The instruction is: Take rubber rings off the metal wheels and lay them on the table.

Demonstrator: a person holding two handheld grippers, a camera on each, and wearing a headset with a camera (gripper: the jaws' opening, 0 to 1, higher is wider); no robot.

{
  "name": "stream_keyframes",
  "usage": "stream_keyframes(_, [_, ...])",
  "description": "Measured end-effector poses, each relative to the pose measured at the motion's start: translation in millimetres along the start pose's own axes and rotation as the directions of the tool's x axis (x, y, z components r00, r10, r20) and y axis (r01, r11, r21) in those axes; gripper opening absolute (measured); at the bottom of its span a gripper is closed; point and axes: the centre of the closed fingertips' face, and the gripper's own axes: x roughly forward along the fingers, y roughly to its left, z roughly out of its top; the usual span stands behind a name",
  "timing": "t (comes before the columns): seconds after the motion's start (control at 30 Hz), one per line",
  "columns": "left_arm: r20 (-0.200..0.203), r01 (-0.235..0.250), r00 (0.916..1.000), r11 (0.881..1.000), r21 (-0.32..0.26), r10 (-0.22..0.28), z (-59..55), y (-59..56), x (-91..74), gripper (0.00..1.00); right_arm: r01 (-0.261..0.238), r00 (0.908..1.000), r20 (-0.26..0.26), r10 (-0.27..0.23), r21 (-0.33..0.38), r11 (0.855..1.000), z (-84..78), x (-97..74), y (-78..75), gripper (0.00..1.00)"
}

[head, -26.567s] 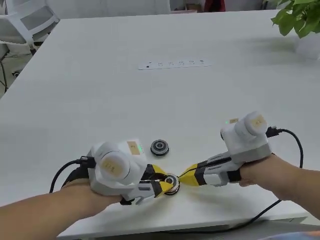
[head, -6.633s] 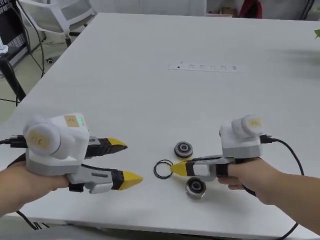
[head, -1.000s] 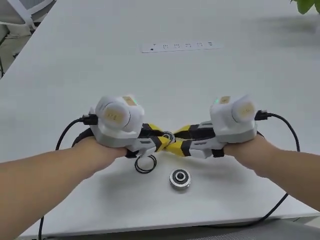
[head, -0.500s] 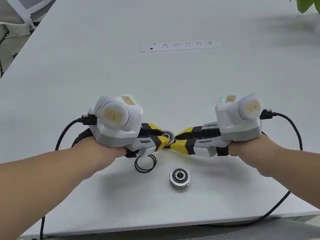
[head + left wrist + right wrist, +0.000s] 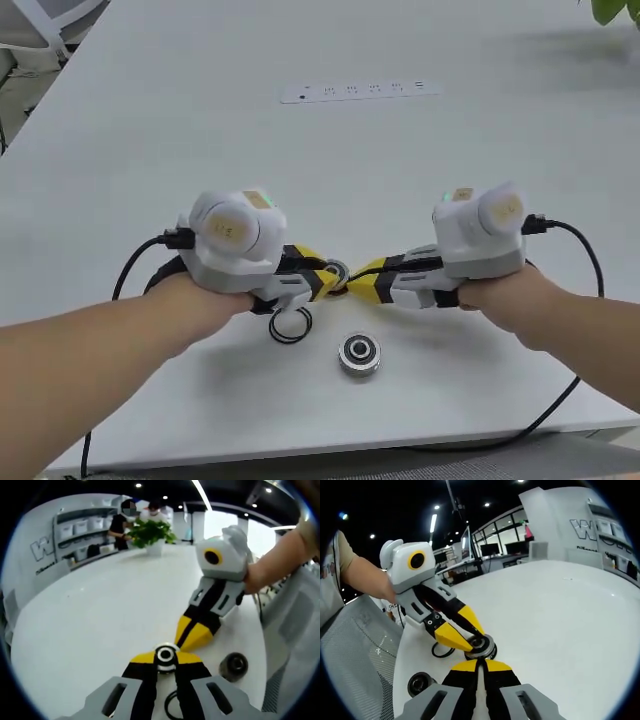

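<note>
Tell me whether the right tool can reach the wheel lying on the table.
Probably yes: the loose wheel lies bare on the table close by the right tool, nothing between. Its shut jaws must first leave the held wheel in the left tool.

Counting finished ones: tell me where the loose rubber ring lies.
In the head view the rubber ring lies on the table just below the left gripper, left of the loose wheel.

A broad white table [image 5: 150,150] — potted plant [image 5: 150,530], shelving [image 5: 80,527], ceiling spotlights [image 5: 436,507] beyond.
</note>
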Motion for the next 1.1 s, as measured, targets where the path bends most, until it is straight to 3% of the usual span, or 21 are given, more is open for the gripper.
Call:
stream_keyframes(0.23, [-0.002, -0.001, 1.0000, 1.000, 0.003, 0.001, -0.6, 0.1, 0.3, 0.13, -0.003, 0.9999, 0.016, 0.001, 0.110, 0.994, -1.4, -1.1, -5.6, 0.00])
stream_keyframes(0.47, [-0.002, 0.005, 1.0000, 1.000, 0.011, -0.005, -1.2, -1.7, 0.8, 0.13, -0.001, 0.9986, 0.052, -0.013, 0.268, 0.964, -2.9, -5.4, -13.7, 0.00])
stream_keyframes(0.57, [-0.005, 0.002, 1.0000, 1.000, 0.018, -0.002, -1.4, -1.1, 1.5, 0.13, -0.003, 0.9982, 0.058, -0.015, 0.286, 0.958, -2.2, -6.1, -13.5, 0.00])
stream_keyframes(0.63, [-0.007, 0.001, 1.0000, 1.000, 0.019, 0.000, -1.4, -0.9, 1.6, 0.13, -0.014, 0.9958, 0.089, -0.018, 0.344, 0.939, 1.8, -7.4, -12.8, 0.00])
stream_keyframes(0.7, [-0.010, -0.001, 1.0000, 1.000, 0.020, 0.001, -1.5, -1.0, 1.8, 0.13, -0.016, 0.9933, 0.112, -0.027, 0.369, 0.929, 3.0, -11.4, -16.9, 0.00])
stream_keyframes(0.73, [-0.011, -0.001, 0.9999, 1.000, 0.020, 0.002, -1.6, -1.4, 2.0, 0.13, -0.044, 0.9901, 0.140, -0.015, 0.407, 0.912, 7.4, -11.8, -15.2, 0.00])
stream_keyframes(0.83, [-0.013, -0.003, 0.9999, 1.000, 0.019, 0.003, -1.9, -2.2, 2.1, 0.13, -0.037, 0.9917, 0.128, -0.013, 0.388, 0.921, 4.9, -12.0, -15.3, 0.00])
stream_keyframes(1.0, [-0.015, -0.006, 0.9999, 1.000, 0.022, 0.007, -2.1, -3.4, 2.1, 0.13, -0.070, 0.9869, 0.162, 0.001, 0.416, 0.906, 8.7, -12.9, -6.7, 0.00])
stream_keyframes(1.1, [-0.020, -0.011, 0.9997, 0.999, 0.031, 0.011, -2.1, -3.7, 2.5, 0.13, -0.062, 0.9883, 0.152, -0.003, 0.418, 0.906, 8.1, -12.7, -5.5, 0.00])
